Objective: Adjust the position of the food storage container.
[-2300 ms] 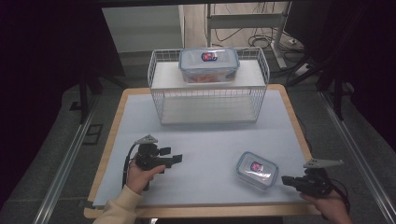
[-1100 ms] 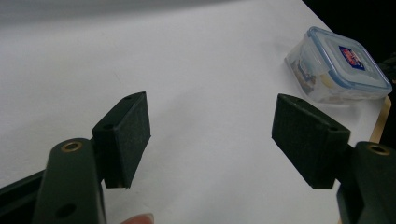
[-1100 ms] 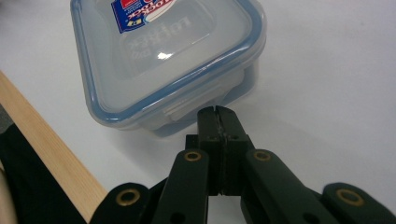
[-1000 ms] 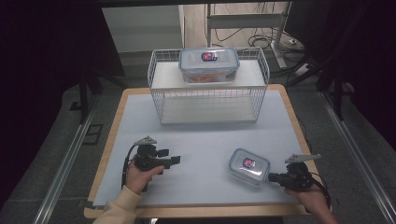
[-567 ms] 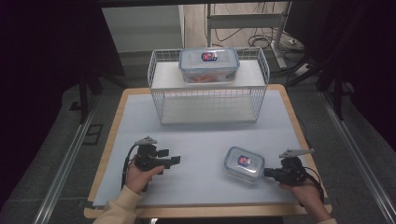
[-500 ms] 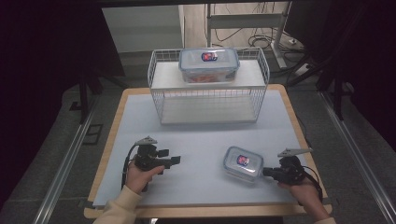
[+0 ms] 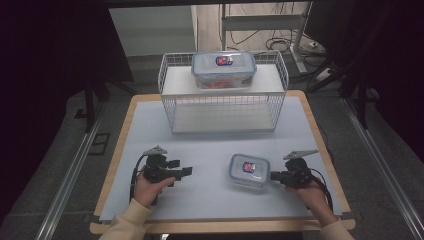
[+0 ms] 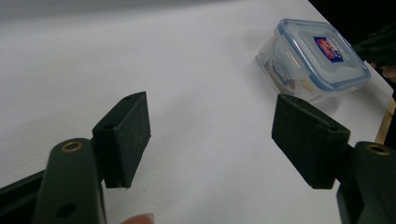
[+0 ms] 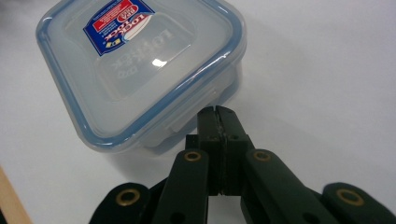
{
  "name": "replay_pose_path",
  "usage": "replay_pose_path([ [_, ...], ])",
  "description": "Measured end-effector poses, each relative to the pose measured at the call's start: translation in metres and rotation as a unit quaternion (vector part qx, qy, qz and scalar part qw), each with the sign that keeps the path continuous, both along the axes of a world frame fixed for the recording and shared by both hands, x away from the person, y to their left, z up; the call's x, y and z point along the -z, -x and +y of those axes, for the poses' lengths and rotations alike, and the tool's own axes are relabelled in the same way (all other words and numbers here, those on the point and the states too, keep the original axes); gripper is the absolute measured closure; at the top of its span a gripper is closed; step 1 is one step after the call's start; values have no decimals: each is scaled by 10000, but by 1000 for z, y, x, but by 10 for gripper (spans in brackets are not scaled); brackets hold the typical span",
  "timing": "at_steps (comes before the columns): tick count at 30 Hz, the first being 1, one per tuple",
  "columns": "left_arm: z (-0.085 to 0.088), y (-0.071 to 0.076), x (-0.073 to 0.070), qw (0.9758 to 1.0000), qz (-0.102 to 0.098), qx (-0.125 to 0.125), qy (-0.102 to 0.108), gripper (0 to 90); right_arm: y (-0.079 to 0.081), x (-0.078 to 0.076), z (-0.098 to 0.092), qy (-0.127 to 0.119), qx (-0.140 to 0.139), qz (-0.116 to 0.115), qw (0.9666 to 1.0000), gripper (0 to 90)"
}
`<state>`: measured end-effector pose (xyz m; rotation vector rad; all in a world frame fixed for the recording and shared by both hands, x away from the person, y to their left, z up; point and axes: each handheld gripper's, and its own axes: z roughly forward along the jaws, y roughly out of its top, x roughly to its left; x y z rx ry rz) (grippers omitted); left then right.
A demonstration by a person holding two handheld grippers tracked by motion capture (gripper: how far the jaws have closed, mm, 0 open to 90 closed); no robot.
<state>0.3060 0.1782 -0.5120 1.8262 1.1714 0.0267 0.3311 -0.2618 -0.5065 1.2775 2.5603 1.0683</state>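
The fingers of the right gripper are pressed flat together with nothing between them, and their joined tip meets the near side wall of the small container, just under the clip of its lid; in the high view this gripper lies level at the container's right edge, so any push would drive the box leftward across the counter. The left gripper rests well apart on the other side, its fingers spread wide and empty, aimed towards the container. The right hand is plainly the nearer one. The box is a rounded rectangle of clear, slick plastic with a blue-rimmed snap lid and a red and blue label, lying slightly askew on the smooth pale counter. Farther back stands a white wire basket, bearing a larger container of the same kind.
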Motion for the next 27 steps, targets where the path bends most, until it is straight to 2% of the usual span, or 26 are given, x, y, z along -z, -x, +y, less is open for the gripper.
replay_pose_path([
  [15,0,0,0,10000,2,7,-16,278,-23,2,25,-1,42,-78,10000,892],
  [27,1,-1,1,10000,11,-20,3,278,-30,5,52,-11,-131,-76,9999,892],
])
